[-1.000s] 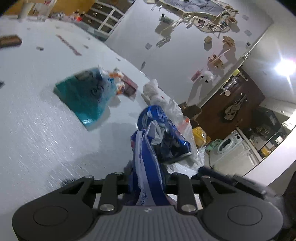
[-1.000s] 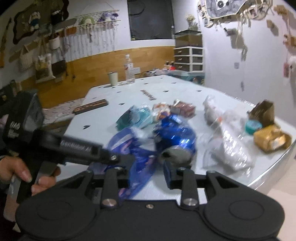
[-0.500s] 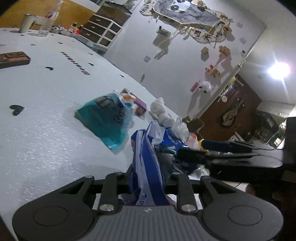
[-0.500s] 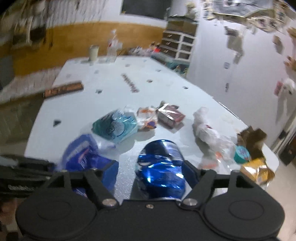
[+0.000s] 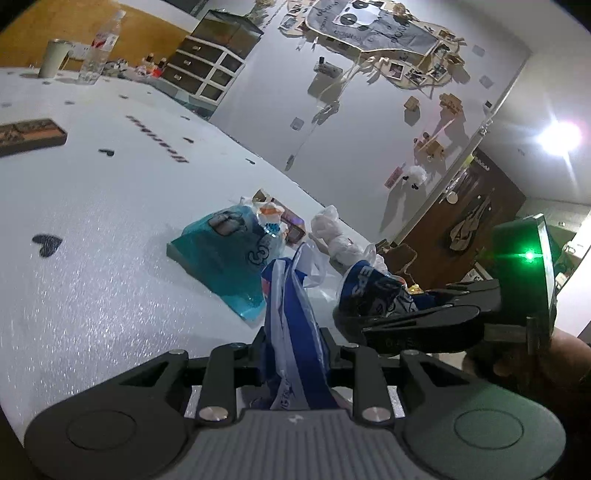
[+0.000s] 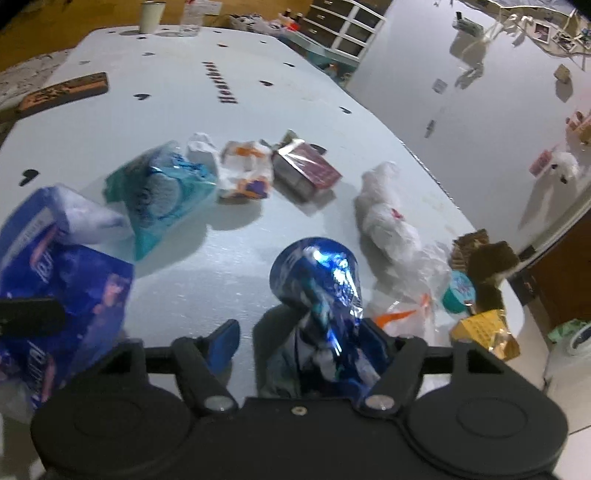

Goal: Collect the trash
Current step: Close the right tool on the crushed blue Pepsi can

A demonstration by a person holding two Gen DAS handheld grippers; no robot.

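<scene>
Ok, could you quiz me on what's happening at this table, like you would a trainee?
1. True or false: the left gripper is clamped on a blue-and-white plastic bag.
2. Which item lies between the fingers of the right gripper? A) teal plastic pouch B) crumpled shiny blue foil packet C) maroon box
3. Fill in: the white paper cup stands at the ___ end of the white table.

Key: 1 true. 2 B; the jaws have just been closing around it, and one finger is not yet touching. 3 far.
</scene>
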